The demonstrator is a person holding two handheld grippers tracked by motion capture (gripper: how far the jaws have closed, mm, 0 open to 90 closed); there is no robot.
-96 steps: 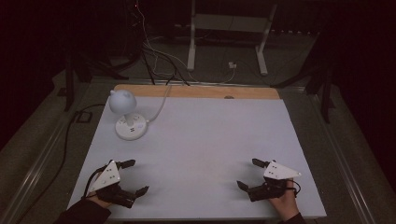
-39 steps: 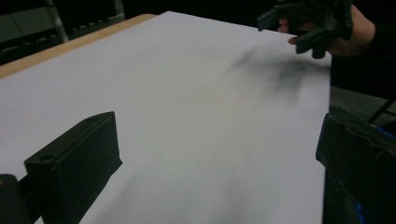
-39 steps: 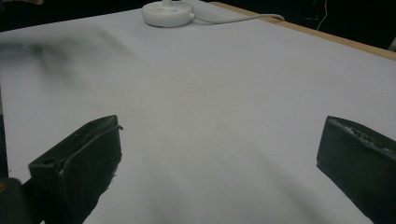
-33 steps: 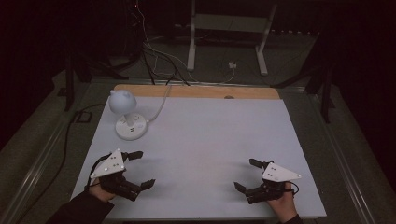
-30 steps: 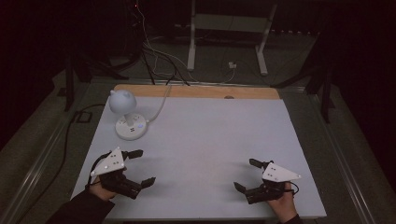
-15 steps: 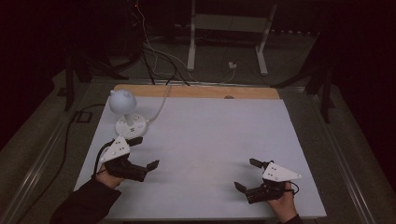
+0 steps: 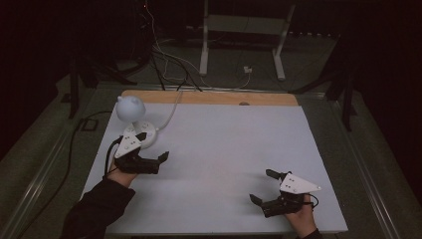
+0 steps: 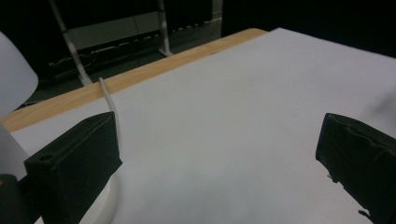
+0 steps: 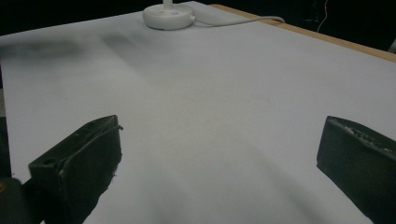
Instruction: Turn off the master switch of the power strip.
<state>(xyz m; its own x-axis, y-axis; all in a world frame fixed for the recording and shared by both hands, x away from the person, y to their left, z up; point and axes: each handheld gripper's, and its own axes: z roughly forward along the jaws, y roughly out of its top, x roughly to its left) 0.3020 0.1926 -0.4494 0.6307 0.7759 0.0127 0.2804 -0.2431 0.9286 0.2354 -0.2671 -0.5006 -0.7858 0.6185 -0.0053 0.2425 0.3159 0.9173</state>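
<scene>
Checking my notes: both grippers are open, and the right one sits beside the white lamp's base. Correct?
Not quite: the left gripper sits beside the white lamp base, as the high view shows. The right gripper is at the near right. Both are open.

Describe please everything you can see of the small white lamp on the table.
The lamp is white and looks like plastic: a rounded, globe-like head on a short neck above a round flat base. It stands upright near the table's far left corner, unlit as far as I can tell. A white cord runs from the base toward the wooden far edge. The left gripper, jaws open, is right beside the base; whether they touch is unclear.
</scene>
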